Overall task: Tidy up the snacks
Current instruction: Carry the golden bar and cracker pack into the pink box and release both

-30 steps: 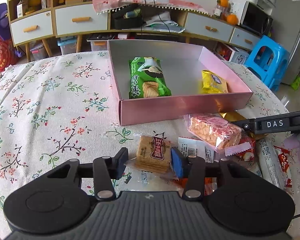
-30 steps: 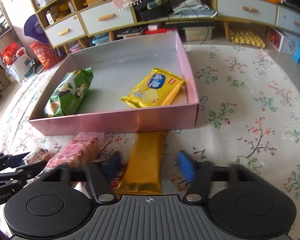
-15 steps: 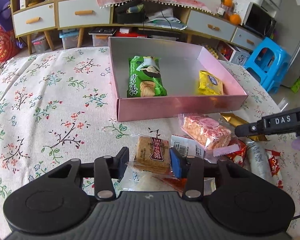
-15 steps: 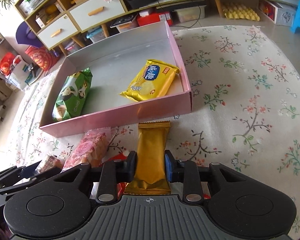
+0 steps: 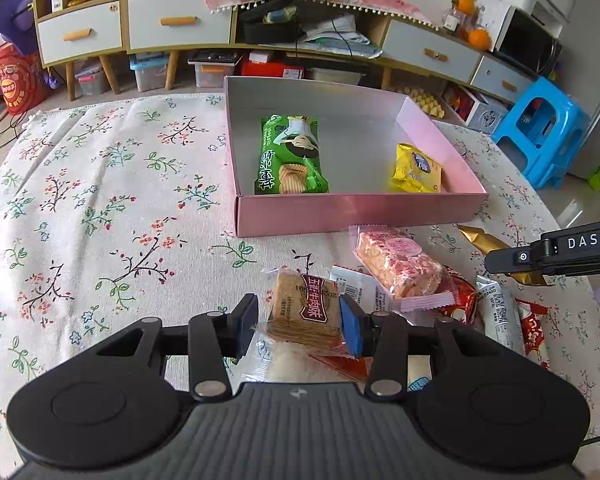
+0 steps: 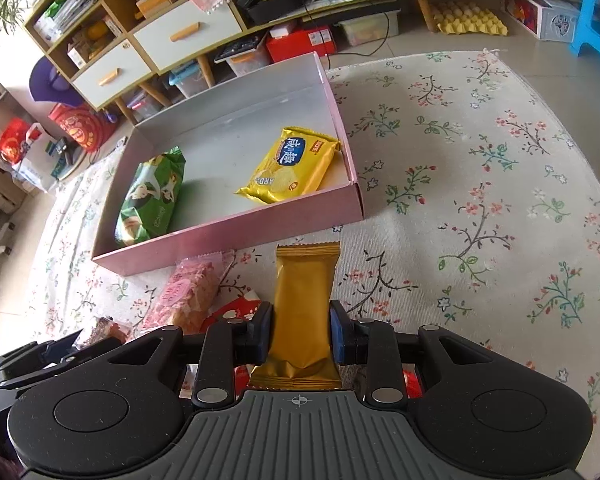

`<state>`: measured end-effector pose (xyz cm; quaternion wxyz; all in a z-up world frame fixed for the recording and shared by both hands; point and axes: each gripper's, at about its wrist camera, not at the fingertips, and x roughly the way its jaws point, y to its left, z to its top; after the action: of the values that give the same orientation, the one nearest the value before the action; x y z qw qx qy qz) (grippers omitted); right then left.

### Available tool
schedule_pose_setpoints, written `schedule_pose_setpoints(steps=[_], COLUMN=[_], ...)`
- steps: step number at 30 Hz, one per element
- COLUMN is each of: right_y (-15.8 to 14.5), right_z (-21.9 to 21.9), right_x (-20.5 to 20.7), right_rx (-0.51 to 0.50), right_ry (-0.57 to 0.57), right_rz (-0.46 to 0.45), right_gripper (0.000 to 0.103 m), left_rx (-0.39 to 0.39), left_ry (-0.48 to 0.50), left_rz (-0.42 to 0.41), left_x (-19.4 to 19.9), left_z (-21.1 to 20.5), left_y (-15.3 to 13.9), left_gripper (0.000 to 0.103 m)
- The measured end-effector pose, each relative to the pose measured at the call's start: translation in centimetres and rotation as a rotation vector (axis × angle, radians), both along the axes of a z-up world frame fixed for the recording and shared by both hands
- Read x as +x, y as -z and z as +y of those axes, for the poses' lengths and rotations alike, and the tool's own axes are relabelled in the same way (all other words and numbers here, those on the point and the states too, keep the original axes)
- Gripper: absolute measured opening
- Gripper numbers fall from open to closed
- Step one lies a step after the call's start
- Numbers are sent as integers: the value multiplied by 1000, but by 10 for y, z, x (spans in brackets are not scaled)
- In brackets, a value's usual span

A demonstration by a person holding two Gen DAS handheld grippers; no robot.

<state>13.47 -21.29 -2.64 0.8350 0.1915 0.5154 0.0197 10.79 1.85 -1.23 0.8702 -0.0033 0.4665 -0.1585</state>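
- right gripper point(image 6: 301, 336) fingers clamping gold snack bar point(image 6: 305, 304); long axis pointing ahead at pink box point(image 6: 236, 232)
- left gripper point(image 5: 298, 326) fingers gripping cracker pack point(image 5: 304, 310) over worktop point(image 5: 100, 208) pile; long axis pointing forward

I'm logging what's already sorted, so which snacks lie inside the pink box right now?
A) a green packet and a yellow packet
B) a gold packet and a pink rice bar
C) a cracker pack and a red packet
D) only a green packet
A: inside the pink box lie only the green packet and the yellow packet; the other snacks are outside it.
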Motion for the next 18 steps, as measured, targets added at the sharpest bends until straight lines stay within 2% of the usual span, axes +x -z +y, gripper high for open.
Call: schedule_pose_setpoints(steps=[8,18], right_y=[-16,-32], right_z=[-2,4], right_x=[-7,-2], right_rx=[49,151], right_ry=[33,93], right_rz=[-29,-75], right_gripper=[28,29], left_rx=[-1,-85], left_ry=[-38,-86], left_rz=[25,-10], left_x=[-3,5], left_z=[0,-2], left_y=[-10,-24], left_gripper=[40,40])
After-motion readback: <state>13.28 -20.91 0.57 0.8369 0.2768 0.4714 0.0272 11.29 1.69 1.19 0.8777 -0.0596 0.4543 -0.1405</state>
